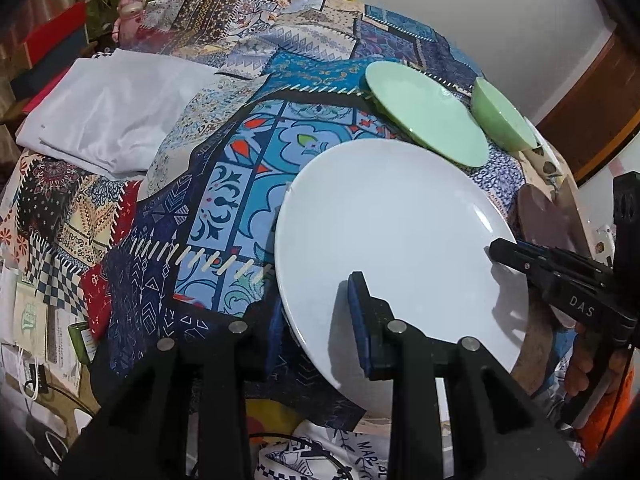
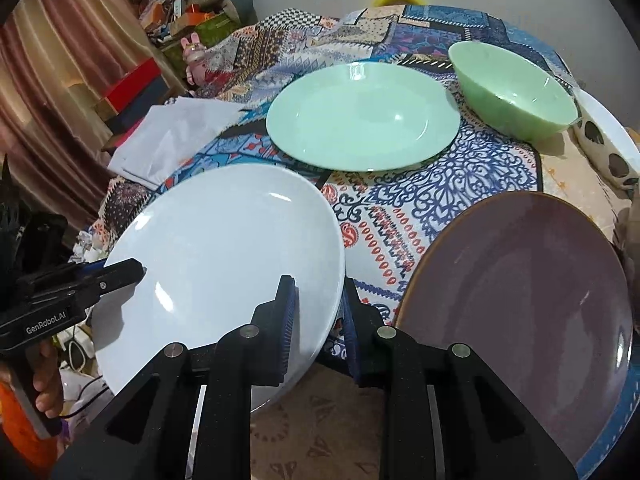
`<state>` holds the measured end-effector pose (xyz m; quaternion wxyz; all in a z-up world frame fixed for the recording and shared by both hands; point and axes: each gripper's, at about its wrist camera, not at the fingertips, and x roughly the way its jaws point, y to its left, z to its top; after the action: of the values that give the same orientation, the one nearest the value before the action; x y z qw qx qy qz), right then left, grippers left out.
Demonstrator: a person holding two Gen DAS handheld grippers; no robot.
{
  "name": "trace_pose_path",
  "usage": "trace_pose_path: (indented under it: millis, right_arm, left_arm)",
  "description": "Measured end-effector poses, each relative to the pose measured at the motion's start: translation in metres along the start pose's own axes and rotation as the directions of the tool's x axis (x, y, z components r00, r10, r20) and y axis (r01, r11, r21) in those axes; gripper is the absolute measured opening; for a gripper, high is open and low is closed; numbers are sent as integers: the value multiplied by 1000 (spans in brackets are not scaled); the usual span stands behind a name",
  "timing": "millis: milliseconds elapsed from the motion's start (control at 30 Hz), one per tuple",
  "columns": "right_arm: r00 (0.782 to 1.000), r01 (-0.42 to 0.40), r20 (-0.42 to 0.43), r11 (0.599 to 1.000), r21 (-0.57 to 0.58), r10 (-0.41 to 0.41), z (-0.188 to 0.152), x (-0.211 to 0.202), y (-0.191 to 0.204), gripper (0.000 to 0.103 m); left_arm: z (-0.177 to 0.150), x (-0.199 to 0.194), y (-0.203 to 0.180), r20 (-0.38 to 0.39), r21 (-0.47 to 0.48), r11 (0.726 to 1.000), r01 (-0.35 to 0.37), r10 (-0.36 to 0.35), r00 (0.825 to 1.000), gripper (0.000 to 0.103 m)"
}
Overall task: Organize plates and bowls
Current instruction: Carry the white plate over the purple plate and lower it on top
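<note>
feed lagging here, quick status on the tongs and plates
Both tongs, left and right, shut on white plate rim, opposite sides. Green plate, green bowl, purple plate on the cloth. Nothing blocking.

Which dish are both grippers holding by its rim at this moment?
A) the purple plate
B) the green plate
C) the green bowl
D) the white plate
D: fingers of the left gripper and of the right gripper clamp opposite edges of the white plate.
</note>
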<state>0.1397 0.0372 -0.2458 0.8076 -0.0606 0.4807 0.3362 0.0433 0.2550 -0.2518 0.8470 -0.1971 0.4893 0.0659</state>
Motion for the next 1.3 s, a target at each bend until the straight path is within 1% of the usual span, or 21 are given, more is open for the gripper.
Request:
trace_pose_path:
  millis: [300,633,833,1067,1300]
  right_arm:
    - [997,16,76,1000,15,-17,0,-29,-11,20]
    - [988,52,145,997,51,-59,-8,-67,-38,20]
    - [983,69,166,994,83,-82,-19,-85,-60,20]
    - [980,78,172,990,121,-98,-33,-97,-88,20]
    - [981,81,160,983,162,-107,-47,-100,-110,20]
  left_arm:
    - [7,-15,-20,49,38,999,5,-7,999,30]
    - [17,-31,-63,92,113,993,34,-45,995,30]
    - [19,-33,-94,95,151,987,56,-71,993,30]
    - [20,-26,-129,86,193,978,73,-91,992,30]
    - [16,-11,-156,51,222,971,87,-101,994,30]
